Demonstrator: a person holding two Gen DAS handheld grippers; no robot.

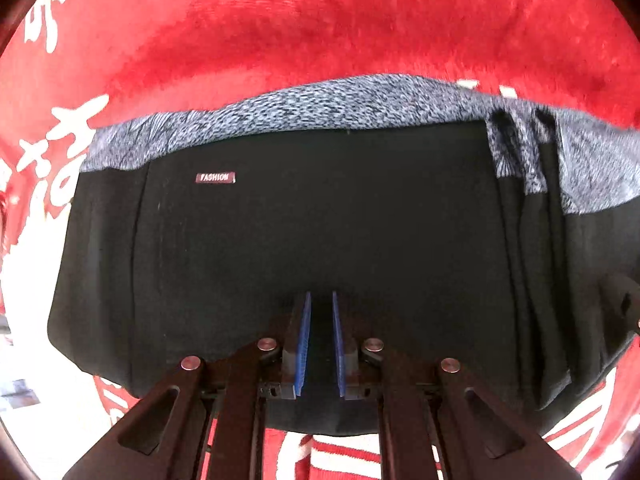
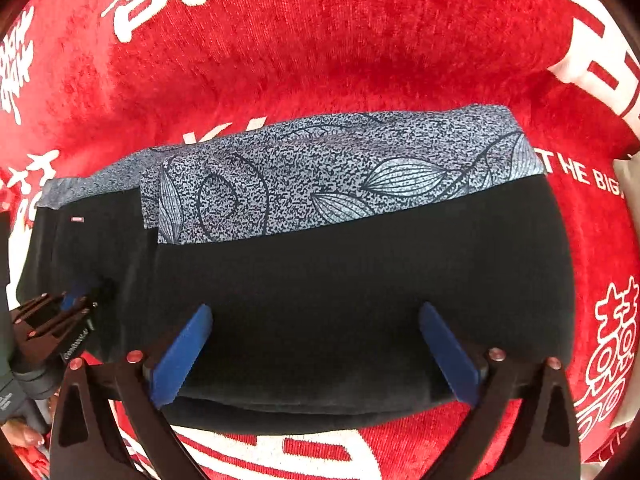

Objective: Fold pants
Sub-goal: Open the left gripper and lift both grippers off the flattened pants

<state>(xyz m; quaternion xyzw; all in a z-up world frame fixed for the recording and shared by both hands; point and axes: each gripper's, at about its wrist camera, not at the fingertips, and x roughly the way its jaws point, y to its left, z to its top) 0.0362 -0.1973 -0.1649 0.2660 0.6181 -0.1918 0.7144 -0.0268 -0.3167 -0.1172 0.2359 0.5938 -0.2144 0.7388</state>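
Black pants (image 1: 304, 232) with a grey speckled leaf-print band (image 1: 320, 104) along the far edge lie folded on the red cloth. A small "FASHION" label (image 1: 215, 177) sits at the upper left. My left gripper (image 1: 320, 300) rests over the near edge of the pants, its blue pads close together with black fabric showing in the narrow gap. In the right wrist view the pants (image 2: 340, 288) show a folded layer with the band (image 2: 320, 176) on top. My right gripper (image 2: 316, 316) is open wide over the near edge. The left gripper (image 2: 74, 298) shows at the far left.
A red plush cloth (image 1: 320, 20) with white characters covers the surface; it also shows in the right wrist view (image 2: 360, 40). A person's hand (image 2: 24, 436) shows at the lower left. A pale object (image 2: 628, 184) sits at the right edge.
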